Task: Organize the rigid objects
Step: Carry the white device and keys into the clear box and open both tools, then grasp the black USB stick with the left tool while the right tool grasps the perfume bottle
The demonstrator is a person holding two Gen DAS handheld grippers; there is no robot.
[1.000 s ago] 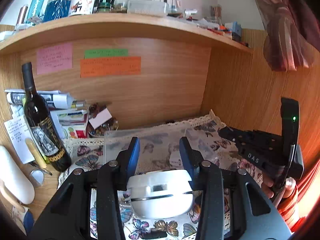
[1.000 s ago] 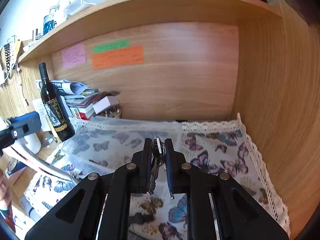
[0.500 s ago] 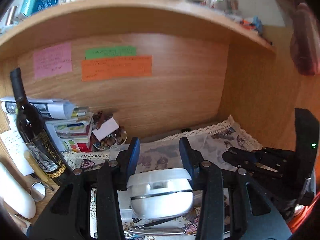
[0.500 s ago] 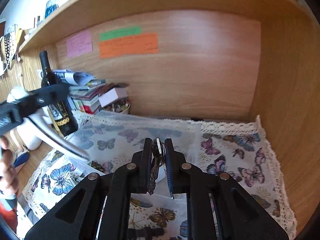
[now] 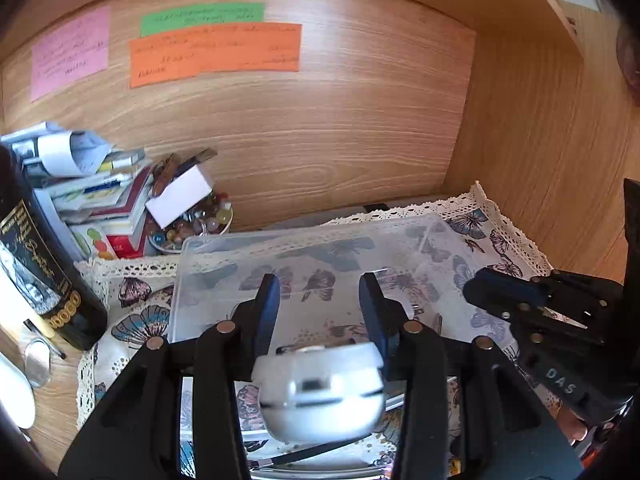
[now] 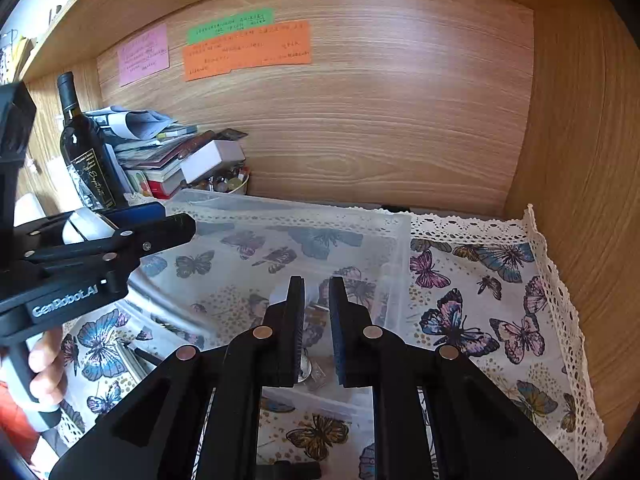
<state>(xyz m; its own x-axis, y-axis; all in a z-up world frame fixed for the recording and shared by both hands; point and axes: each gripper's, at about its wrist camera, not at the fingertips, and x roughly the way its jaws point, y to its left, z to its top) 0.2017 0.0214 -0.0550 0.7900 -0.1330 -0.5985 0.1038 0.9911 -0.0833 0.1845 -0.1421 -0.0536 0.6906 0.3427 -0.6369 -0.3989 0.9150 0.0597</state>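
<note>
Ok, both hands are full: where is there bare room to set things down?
Free: the butterfly cloth between the clear bin and the right side wall, and the bin's far floor. Crowded: back left, with the wine bottle, book stack and bead bowl.

Left gripper: matte black plastic frame, two angular linkage arms fanning back from the fingers.
Left fingers: black shells faced with dark blue pads.
Left rivets: round copper-toned pins at each linkage joint.
Left body marking: white lettering "GenRobot.AI" along the black side, seen from the right wrist view.
Left handle: pale grey grip below the black body.
Right gripper: same black frame, same copper-toned round pins.
Right fingers: black with dark blue ribbed inner pads.
Right body marking: pale letters "DAS" visible on the side, small silver screws nearby.
Clothing: red-orange fabric at the frame edge near each handle.
</note>
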